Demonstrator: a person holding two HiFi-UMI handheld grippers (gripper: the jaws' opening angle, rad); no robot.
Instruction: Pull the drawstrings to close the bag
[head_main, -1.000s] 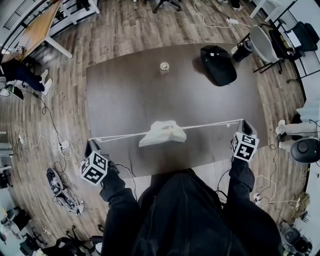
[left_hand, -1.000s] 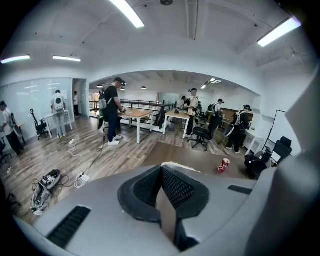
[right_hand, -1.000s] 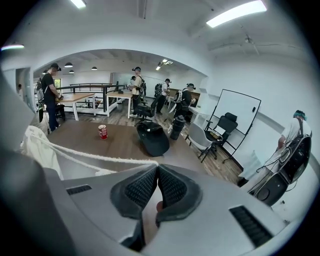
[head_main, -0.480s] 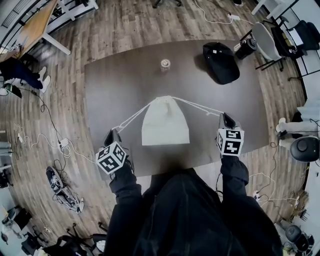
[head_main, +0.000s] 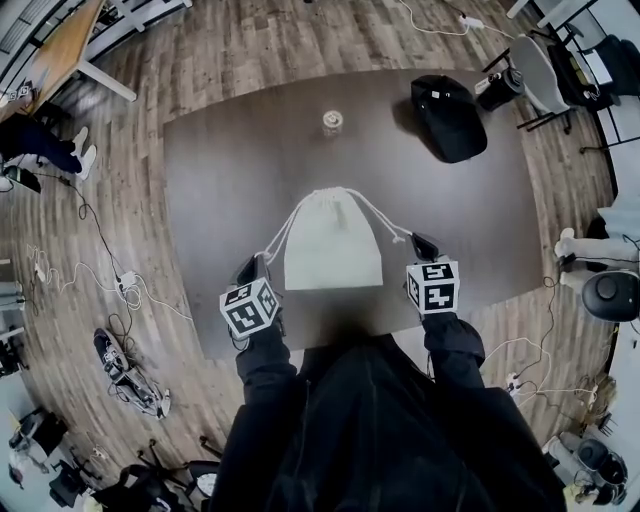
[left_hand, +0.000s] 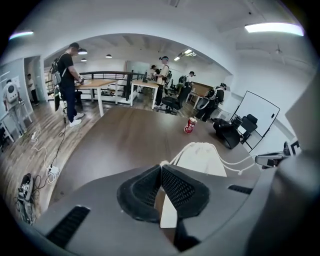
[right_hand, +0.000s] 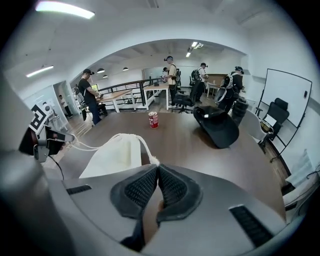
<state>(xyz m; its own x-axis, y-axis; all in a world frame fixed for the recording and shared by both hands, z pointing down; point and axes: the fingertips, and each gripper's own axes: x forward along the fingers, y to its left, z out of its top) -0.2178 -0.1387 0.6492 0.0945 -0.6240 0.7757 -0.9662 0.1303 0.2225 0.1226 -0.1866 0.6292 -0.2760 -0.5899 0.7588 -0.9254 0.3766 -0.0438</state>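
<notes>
A white cloth drawstring bag (head_main: 332, 245) lies flat on the dark table (head_main: 220, 170), its gathered mouth at the far end. White drawstrings (head_main: 280, 230) run from the mouth down both sides. My left gripper (head_main: 259, 266) is shut on the left drawstring's knotted end (left_hand: 163, 163), just left of the bag's near corner. My right gripper (head_main: 423, 244) is shut on the right drawstring's end (right_hand: 151, 161), right of the bag. Both cords hang slack. The bag (left_hand: 201, 159) shows ahead of the left jaws, and the bag (right_hand: 116, 155) lies left of the right jaws.
A red can (head_main: 332, 122) stands at the table's far middle, and a black backpack (head_main: 450, 115) lies at the far right. Cables and a power strip lie on the wooden floor at left (head_main: 125, 290). People stand at desks in the background (left_hand: 67, 80).
Both grippers moved inward toward the bag's near corners. The drawstrings, stretched taut sideways a second ago with the bag bunched, have gone slack, and the bag lies flat.
</notes>
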